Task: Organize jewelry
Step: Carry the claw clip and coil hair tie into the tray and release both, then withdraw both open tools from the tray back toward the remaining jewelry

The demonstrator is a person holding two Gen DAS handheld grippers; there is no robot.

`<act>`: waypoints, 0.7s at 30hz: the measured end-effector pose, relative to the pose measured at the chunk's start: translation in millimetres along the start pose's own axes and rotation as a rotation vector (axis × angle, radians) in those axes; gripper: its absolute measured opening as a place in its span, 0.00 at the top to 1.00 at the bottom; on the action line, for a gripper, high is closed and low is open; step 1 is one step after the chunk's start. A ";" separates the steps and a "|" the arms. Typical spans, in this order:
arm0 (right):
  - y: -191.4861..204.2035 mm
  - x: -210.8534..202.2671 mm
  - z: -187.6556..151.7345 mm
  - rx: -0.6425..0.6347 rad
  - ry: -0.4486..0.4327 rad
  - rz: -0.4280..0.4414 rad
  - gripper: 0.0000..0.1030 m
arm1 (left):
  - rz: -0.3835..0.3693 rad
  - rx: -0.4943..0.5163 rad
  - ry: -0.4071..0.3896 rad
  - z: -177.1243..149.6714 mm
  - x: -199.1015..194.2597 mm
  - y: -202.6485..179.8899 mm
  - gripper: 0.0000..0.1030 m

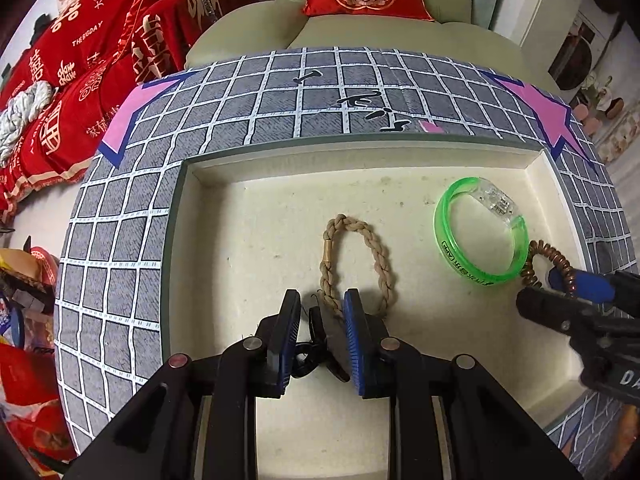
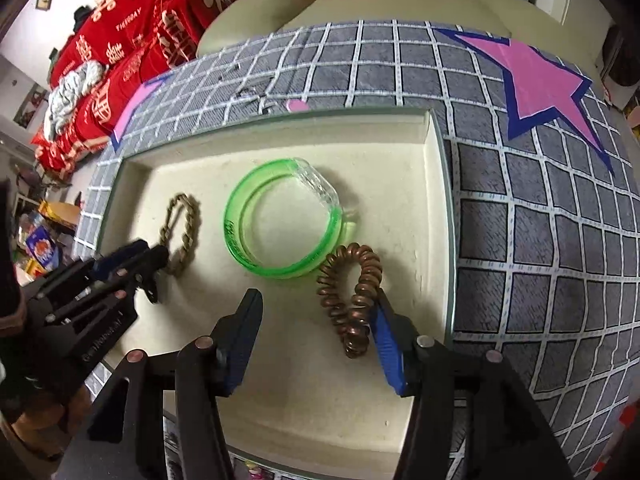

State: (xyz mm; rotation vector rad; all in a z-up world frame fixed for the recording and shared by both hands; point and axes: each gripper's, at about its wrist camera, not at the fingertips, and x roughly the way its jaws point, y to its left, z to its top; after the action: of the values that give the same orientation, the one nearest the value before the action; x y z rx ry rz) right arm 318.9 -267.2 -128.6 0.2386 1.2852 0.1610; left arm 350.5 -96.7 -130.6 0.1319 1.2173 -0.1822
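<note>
My left gripper (image 1: 322,316) clamps a black clip (image 1: 320,336) beside the rope bracelet (image 1: 356,256) | my right gripper (image 2: 316,320) gapes around the copper coil band (image 2: 352,292) | green bangle (image 2: 280,220) touches the coil | all in cream tray (image 2: 434,152)

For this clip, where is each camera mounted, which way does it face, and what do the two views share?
Left wrist: on the left gripper, facing forward over the cream tray; its fingers flank a black clip by the rope bracelet.
Right wrist: on the right gripper, open, with the coil bracelet against its right finger.
Shared: tray, rope bracelet, green bangle, coil bracelet, each other's gripper.
</note>
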 end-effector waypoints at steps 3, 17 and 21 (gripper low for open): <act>-0.8 -7.0 3.5 0.022 -0.021 0.027 0.44 | 0.009 0.006 -0.001 0.0 -1.0 0.8 0.70; -0.8 -48.0 -2.3 0.076 -0.101 0.078 0.43 | 0.016 0.005 -0.040 -1.0 -15.7 2.2 0.06; -2.0 -54.5 -9.0 0.081 -0.105 0.092 0.29 | 0.012 -0.001 -0.061 -4.8 -27.8 3.2 0.00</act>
State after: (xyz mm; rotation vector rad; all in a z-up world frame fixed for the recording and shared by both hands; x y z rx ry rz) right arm 295.3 -282.0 -80.9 0.3712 1.1779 0.1724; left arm 337.5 -90.7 -106.0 0.1315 1.1557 -0.1738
